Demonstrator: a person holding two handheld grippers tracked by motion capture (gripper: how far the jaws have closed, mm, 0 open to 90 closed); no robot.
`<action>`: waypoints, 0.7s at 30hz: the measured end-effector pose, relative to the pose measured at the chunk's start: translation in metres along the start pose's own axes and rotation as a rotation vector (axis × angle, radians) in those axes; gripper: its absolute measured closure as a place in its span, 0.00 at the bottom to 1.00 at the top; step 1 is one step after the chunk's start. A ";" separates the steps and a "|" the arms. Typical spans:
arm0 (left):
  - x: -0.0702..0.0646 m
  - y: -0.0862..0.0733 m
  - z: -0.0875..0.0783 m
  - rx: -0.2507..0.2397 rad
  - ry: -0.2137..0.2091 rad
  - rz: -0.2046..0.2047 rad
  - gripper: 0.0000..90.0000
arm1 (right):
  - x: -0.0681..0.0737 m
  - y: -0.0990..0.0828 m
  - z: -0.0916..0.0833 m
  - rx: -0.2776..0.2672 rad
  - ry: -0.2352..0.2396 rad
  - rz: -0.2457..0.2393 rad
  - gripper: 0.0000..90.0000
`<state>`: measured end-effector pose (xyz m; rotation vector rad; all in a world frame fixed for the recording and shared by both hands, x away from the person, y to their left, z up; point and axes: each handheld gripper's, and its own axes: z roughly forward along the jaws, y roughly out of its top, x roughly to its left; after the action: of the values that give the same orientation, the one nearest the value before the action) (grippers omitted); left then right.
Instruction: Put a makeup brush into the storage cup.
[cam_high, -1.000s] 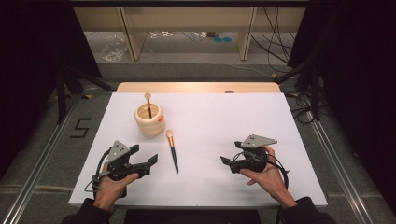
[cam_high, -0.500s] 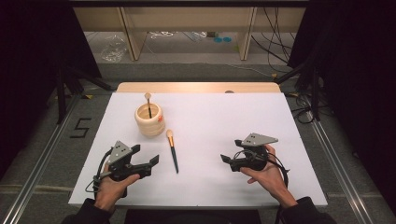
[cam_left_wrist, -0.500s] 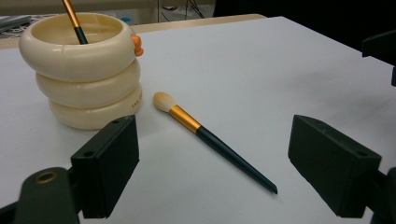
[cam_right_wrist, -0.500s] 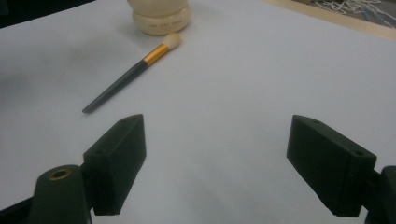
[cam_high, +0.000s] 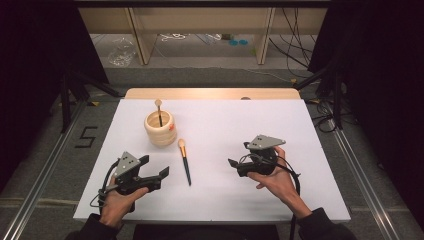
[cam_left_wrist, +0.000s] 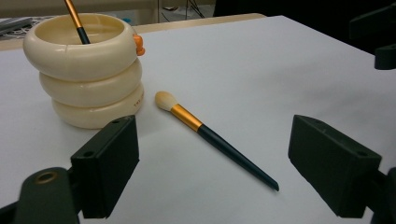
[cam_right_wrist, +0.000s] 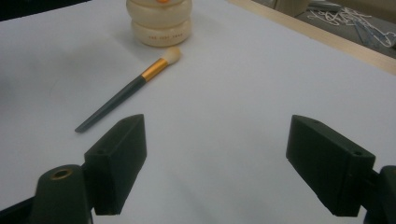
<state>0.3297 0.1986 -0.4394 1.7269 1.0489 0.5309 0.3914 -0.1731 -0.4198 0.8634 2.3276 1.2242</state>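
Brush (cam_high: 184, 161) lying flat on white table (cam_high: 300, 200), just beside holder (cam_high: 160, 128), at its 5 o'clock in the high view. Bristle head toward holder, not touching it; dark handle tip toward the table's near edge. Second brush (cam_high: 159, 111) standing upright in holder.

Left gripper (cam_high: 155, 176) at 9 o'clock of the handle tip, near but apart. Jaws spread wide, nothing held. In the left gripper view, brush (cam_left_wrist: 212, 137) sits between the jaws but farther ahead, slanted across the line of approach.

Right gripper (cam_high: 235, 165) at 3 o'clock of the brush, farther off. Jaws likewise spread, nothing held. Brush (cam_right_wrist: 128, 91) off to the left in the right gripper view.

Judged step: pick-up of the loose brush for placing in holder. Left gripper judged better placed.

Recommended for a sound grasp:
- Turn wrist so jaws straddle the handle squarely, not along its length.
- Take the dark handle just behind the gold ferrule (cam_left_wrist: 186, 117), never the bristles.
- Lower until the pads nearly meet the table before closing; handle thin and low, easily missed or rolled.
- Close slowly; a round handle may skid sideways.
- Keep clear of holder; likely light, liable to be nudged.
- Once lifted, tip the brush handle down and enter beside the standing brush.
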 end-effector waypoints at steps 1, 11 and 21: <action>0.000 0.000 0.000 0.000 0.000 0.000 0.18 | 0.000 0.002 0.002 0.004 0.004 0.003 0.23; 0.001 0.001 -0.001 -0.001 0.006 -0.002 0.18 | 0.011 0.018 0.033 0.066 0.038 -0.027 0.24; 0.003 0.000 -0.001 0.015 0.043 -0.011 0.18 | 0.026 0.034 0.070 0.123 0.069 -0.064 0.26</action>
<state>0.3310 0.2017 -0.4392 1.7285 1.0941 0.5566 0.4240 -0.0990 -0.4317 0.7916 2.4871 1.1110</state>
